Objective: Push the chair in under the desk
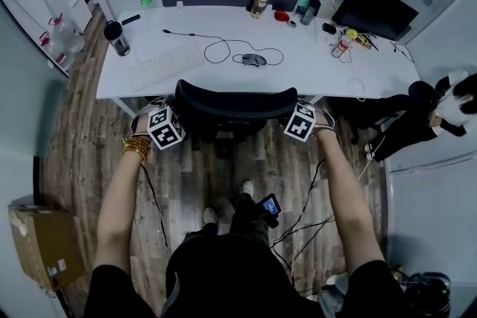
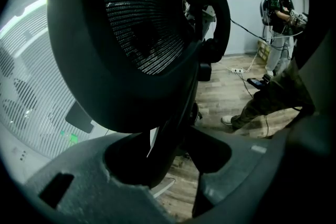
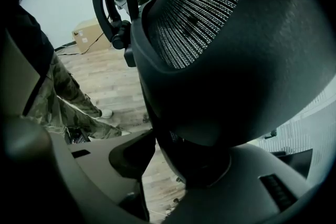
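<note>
plank floor [image 1: 186, 182] under your feet, and a white desk [image 1: 313, 71] along the blinds just beyond both claws. the chair [image 1: 235, 104] stands between the claws, its black mesh backrest close to the near edge of the desk and the seat apparently part way under it.

you look to be in the middle of the push. the left claw [image 1: 170, 114] straddles the left rim of the backrest [image 2: 136, 34] with its jaws wide; a slice of floor shows beside the rim, so it reads as loose around it, not clamped. the right claw [image 1: 302, 115] has the right rim of the backrest between its jaws, spread fairly wide, with both sides up against it: a hold.

the next move, as i judge it, calls for an even, level shove away from you on both sides, so the chair rolls straight and doesn't swing off to one side.

both your forearms reach forward, roughly parallel. the claws tip steeply down, marker cubes facing up.
</note>
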